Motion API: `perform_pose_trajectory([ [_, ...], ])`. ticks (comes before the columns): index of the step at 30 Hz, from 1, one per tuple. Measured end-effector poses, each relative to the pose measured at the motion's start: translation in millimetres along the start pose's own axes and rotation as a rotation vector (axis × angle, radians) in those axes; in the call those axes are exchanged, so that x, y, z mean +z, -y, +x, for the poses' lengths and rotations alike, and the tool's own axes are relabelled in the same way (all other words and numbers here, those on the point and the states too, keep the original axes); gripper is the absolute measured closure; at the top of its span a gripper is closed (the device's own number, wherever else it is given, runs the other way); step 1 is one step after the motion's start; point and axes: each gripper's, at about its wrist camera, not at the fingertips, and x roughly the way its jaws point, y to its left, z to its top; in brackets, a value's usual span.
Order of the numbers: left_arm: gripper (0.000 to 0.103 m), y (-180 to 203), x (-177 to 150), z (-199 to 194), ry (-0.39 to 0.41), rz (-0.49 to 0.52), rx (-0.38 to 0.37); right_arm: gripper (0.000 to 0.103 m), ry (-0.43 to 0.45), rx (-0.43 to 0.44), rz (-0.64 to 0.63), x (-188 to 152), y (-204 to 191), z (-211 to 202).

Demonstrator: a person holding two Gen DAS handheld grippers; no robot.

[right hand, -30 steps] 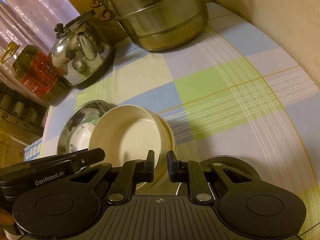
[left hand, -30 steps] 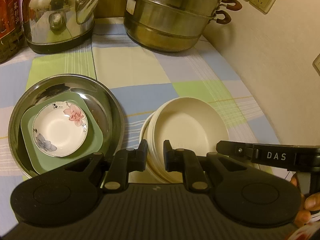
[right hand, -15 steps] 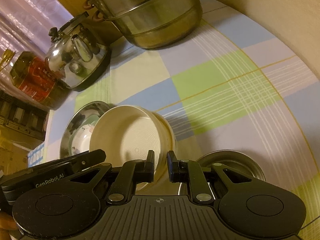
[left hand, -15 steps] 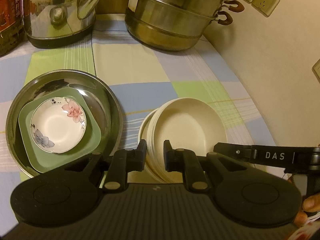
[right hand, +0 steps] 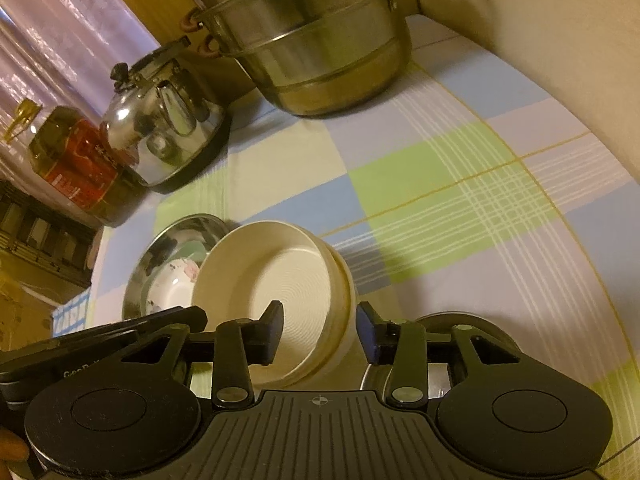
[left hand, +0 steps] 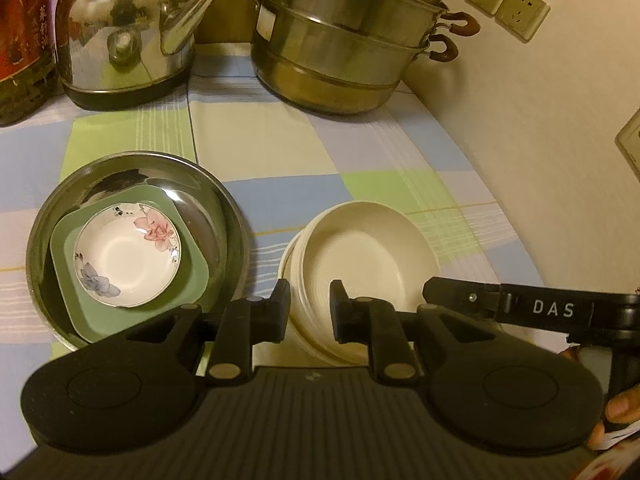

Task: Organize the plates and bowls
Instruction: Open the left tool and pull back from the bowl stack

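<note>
A stack of cream bowls (left hand: 368, 264) stands on the checked cloth; it also shows in the right wrist view (right hand: 288, 292). My left gripper (left hand: 310, 308) grips the near-left rim of the stack between its fingers. My right gripper (right hand: 320, 330) is open, its fingers either side of the stack's right rim without touching. Left of the stack, a steel plate (left hand: 52, 216) holds a green square plate (left hand: 192, 264) with a small floral dish (left hand: 124, 256) on it.
A steel kettle (left hand: 124, 32), a large steamer pot (left hand: 344, 36) and a red-labelled jar (left hand: 20, 40) stand at the back. The wall (left hand: 560, 140) runs along the right. A steel bowl (right hand: 492, 332) sits under my right gripper.
My right gripper's fingers have opened wide from the stack's rim. My left gripper kept its hold.
</note>
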Motion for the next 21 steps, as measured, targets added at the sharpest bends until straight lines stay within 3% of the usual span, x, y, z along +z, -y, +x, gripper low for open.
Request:
perform_pose_trajectory([
  [9, 0.083, 6, -18, -37, 0.019, 0.017, 0.027, 0.057, 0.036, 0.027, 0.001, -14, 2, -26],
  [21, 0.081, 6, -71, -97, 0.030, -0.003, 0.103, 0.048, 0.058, 0.049, -0.063, -60, -2, -79],
])
